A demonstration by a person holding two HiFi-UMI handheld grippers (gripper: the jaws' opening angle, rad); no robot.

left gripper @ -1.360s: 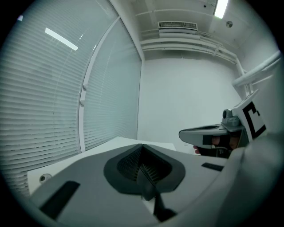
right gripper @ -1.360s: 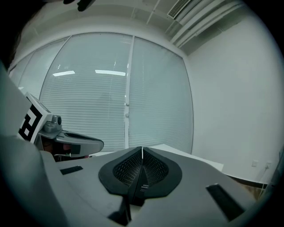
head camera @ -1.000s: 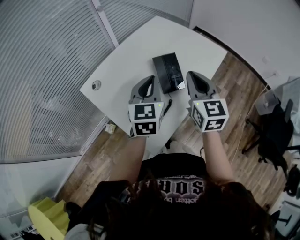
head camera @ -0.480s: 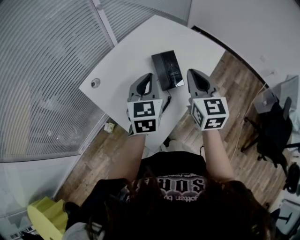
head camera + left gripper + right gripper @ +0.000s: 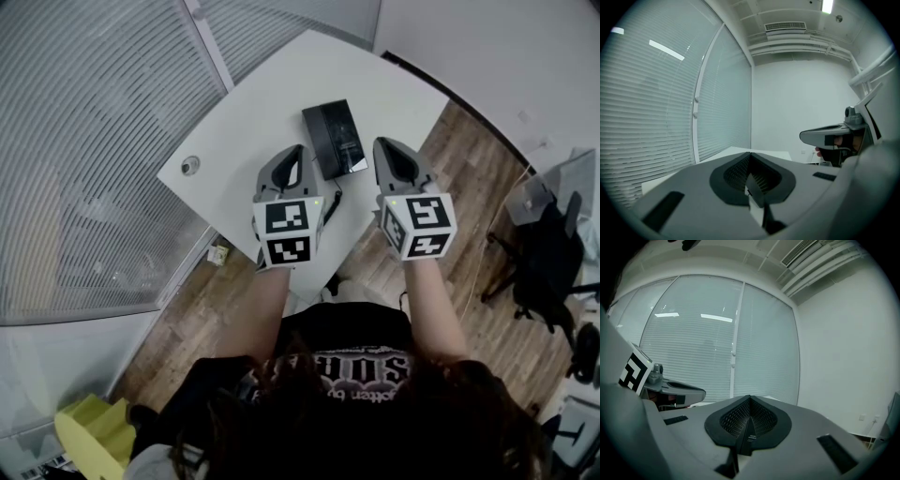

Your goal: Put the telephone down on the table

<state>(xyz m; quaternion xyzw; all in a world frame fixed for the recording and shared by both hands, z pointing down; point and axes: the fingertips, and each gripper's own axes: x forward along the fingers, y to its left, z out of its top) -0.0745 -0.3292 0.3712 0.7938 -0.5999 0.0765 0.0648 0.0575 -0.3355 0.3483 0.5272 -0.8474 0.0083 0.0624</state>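
Telephone (image 5: 335, 141) already lies flat on the white bench (image 5: 244, 112), between left tongs (image 5: 298, 152) and right tongs (image 5: 382, 146), touching neither; both are clenched, empty. Little seems left to do. Its handset and cord are too small to make out; neither gripper view shows it.

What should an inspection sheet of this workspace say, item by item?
Surface: white table, rounded corner.
Job's things: black telephone lying flat on the table, held by neither gripper.
Clutter: one small round fitting near the table's left edge.
Grippers: left gripper and right gripper both shut and empty, one on either side of the telephone.
Cables: thin dark cord at the telephone's near end.
Surroundings: window blinds, wooden floor, black chair.
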